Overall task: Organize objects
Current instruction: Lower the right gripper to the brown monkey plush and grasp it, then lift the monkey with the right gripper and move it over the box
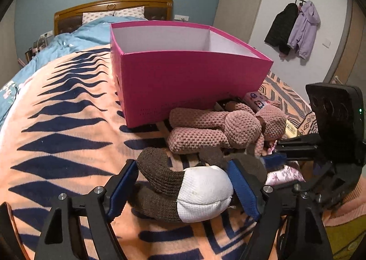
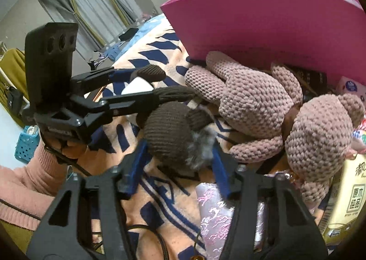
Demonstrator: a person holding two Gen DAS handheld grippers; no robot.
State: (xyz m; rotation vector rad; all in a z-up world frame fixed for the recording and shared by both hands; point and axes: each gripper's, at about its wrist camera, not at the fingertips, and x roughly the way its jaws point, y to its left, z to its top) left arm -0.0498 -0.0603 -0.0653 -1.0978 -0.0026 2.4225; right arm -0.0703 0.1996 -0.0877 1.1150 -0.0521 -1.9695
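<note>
1. The left gripper [image 1: 183, 182] has its blue-padded fingers spread wide, one on each side of the brown toy's [image 1: 183, 187] white body and brown legs. The pads lie beside the toy; whether they press it cannot be told.
2. The right gripper [image 2: 178, 157] also stands apart, its blue pads flanking the same brown toy's [image 2: 169, 132] round knitted head, with a tuft of grey fluff by the right-hand pad. Contact looks close but firm clamping is not shown.
3. The brown toy lies on the peach blanket [image 1: 68, 123] with dark blue diamond shapes, just in front of the pink box [image 1: 183, 81].
4. The pink box stands open on the blanket; its inside walls are white.
5. A pink knitted bear [image 2: 263, 104] lies on its side against the box's near wall, touching the brown toy.
6. A yellow tissue pack [image 2: 347, 196] at the right edge carries printed Chinese characters; the boxed ones read "原木纯品".
7. Faint dark print runs along the box's lower front, too small to read.
8. A shiny pink patterned pouch [image 2: 217, 218] lies beneath the right gripper.
</note>
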